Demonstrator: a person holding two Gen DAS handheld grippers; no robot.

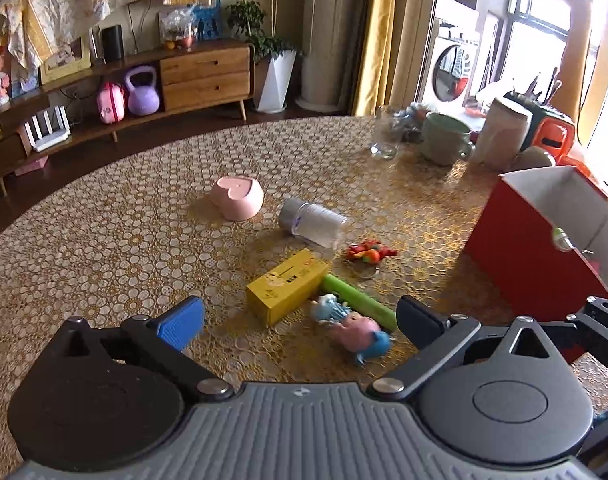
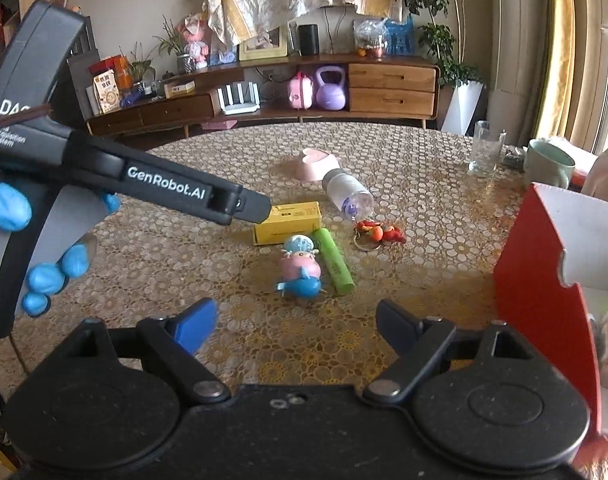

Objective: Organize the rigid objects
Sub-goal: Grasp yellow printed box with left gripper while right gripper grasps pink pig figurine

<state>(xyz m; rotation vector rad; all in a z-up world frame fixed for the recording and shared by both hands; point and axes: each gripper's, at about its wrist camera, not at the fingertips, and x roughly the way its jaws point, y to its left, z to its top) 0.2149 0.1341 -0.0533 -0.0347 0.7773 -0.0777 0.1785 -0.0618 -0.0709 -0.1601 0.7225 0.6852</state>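
Observation:
On the patterned table lie a yellow box (image 1: 285,286) (image 2: 287,222), a green tube (image 1: 358,300) (image 2: 336,260), a pink-and-blue pig toy (image 1: 354,328) (image 2: 301,268), a clear plastic bottle (image 1: 314,222) (image 2: 348,194) on its side, a red-orange keychain toy (image 1: 370,252) (image 2: 380,232) and a pink heart-shaped bowl (image 1: 237,196) (image 2: 318,164). My left gripper (image 1: 299,320) is open and empty, just short of the box and pig. My right gripper (image 2: 295,324) is open and empty in front of the pig. The left gripper's finger (image 2: 247,208) reaches over the yellow box.
An open red box (image 1: 532,248) (image 2: 540,280) with white inside stands at the right and holds a few items. At the table's far right are a glass (image 1: 384,136) (image 2: 484,148), a green mug (image 1: 444,140) (image 2: 548,168) and a white jug (image 1: 502,140).

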